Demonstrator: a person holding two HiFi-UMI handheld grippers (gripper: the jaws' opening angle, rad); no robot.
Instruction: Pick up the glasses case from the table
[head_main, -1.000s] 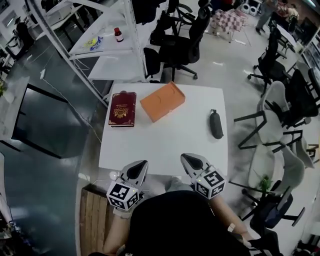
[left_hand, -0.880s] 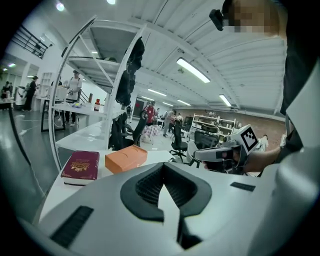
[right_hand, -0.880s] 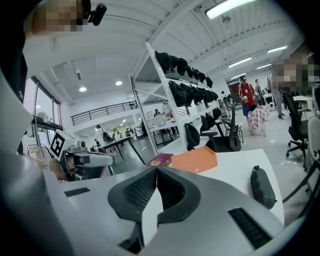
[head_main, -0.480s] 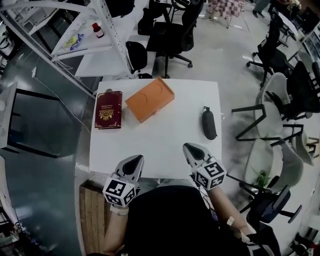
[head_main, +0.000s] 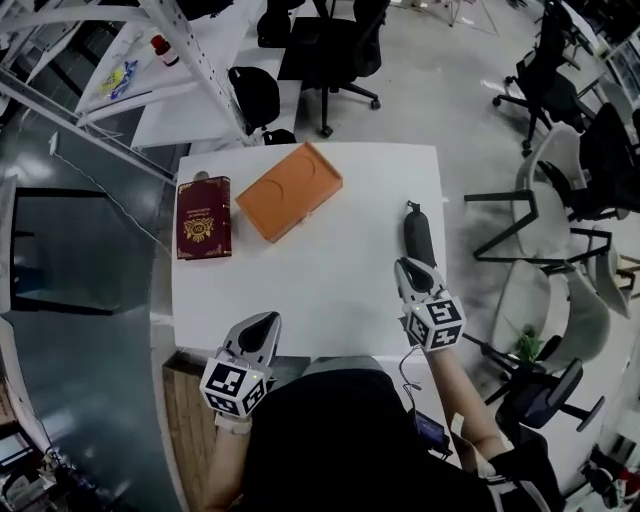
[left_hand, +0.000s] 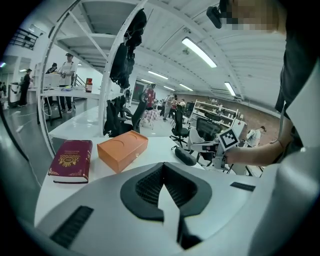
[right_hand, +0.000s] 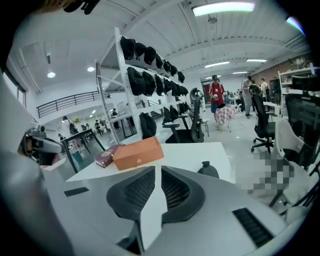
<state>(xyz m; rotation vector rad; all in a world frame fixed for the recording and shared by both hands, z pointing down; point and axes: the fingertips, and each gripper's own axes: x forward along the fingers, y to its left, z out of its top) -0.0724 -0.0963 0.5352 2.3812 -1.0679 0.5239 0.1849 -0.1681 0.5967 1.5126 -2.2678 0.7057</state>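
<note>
Right claw sits low over the right side of the white counter, pointing away from the person. Its jaws are just opening, with a thin slit between the pads and nothing in it. In the right gripper view, the right claw shows bare counter through that slit.

The black glasses case lies flat on the counter close to the right edge, long axis running away from the person. Its near end is just beside the right claw tip. I cannot tell whether they touch. In the right gripper view the glasses case peeks up right of the jaws, partly hidden behind the right jaw and not between them.

Left claw hangs at the counter's near edge, left of centre and well apart from the case. In the left gripper view the left claw has its tips together and is empty. That view shows the glasses case far off to the right, next to the other claw's marker cube.

An orange box sits at an angle on the far middle of the counter. A dark red book lies flat just left of it, near the left edge. Black office chairs stand beyond the counter, and more chairs stand to its right.
</note>
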